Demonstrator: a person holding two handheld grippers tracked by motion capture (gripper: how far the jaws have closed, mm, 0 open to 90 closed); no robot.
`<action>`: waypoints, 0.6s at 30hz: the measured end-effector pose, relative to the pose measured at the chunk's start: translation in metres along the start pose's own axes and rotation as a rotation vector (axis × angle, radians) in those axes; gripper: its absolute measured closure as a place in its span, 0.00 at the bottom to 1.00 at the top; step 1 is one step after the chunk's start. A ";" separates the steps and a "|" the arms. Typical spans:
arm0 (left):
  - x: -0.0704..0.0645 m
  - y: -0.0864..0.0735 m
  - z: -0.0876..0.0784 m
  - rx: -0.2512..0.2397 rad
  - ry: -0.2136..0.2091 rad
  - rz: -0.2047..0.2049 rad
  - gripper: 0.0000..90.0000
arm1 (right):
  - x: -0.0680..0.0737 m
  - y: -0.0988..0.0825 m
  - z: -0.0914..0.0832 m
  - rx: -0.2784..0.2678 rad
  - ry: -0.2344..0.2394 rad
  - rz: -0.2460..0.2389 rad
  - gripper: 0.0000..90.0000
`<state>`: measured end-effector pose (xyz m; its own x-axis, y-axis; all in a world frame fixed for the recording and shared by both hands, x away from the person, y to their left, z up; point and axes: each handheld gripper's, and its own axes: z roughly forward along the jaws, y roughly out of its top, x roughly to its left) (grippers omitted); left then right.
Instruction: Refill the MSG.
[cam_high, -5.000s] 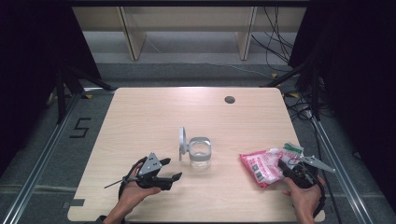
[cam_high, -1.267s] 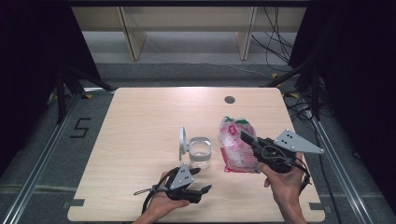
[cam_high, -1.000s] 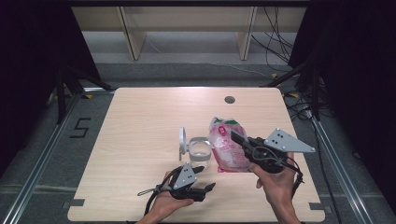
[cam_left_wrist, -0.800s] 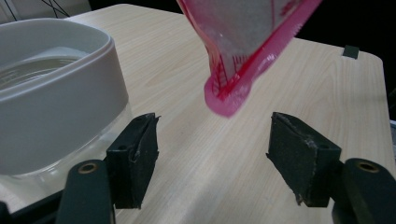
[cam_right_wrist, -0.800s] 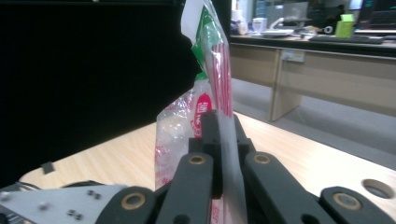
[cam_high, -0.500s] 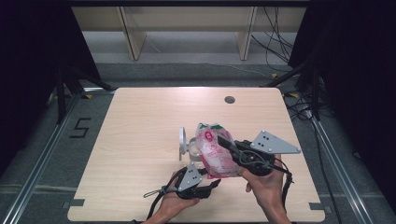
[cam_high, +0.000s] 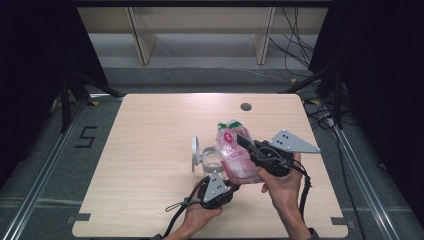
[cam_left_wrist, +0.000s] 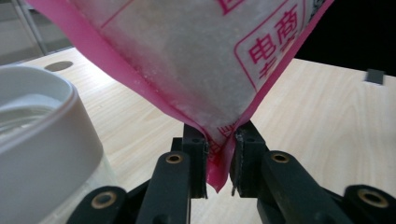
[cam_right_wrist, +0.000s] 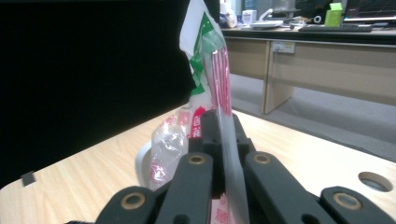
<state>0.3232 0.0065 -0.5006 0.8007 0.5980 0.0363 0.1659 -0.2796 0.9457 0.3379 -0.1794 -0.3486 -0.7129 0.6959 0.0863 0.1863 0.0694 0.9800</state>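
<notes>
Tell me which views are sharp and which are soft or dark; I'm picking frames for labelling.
High view: evenly lit table, dark surroundings, pink bag sharp. Left gripper view: white container close and blurred, the bag's printing readable. Right gripper view: black background at left, the bag's edge slightly soft against the right tongs.

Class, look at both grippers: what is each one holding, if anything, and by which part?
Both hold the pink bag: the right gripper by its upper side edge, the left gripper by its bottom corner, where its jaws have just been closing.
</notes>
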 end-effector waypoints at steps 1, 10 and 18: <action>-0.001 0.002 0.001 0.002 0.011 0.004 0.87 | 0.000 0.001 0.000 0.000 -0.009 0.003 1.00; -0.006 0.009 0.016 -0.033 0.033 -0.084 0.87 | -0.006 0.009 0.009 -0.003 -0.031 -0.014 1.00; -0.013 0.009 0.021 -0.083 0.080 -0.105 0.87 | -0.002 0.015 0.014 0.013 -0.034 -0.009 1.00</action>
<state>0.3260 -0.0196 -0.4997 0.7329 0.6791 -0.0414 0.1951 -0.1514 0.9690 0.3517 -0.1693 -0.3366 -0.6913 0.7191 0.0707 0.1885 0.0850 0.9784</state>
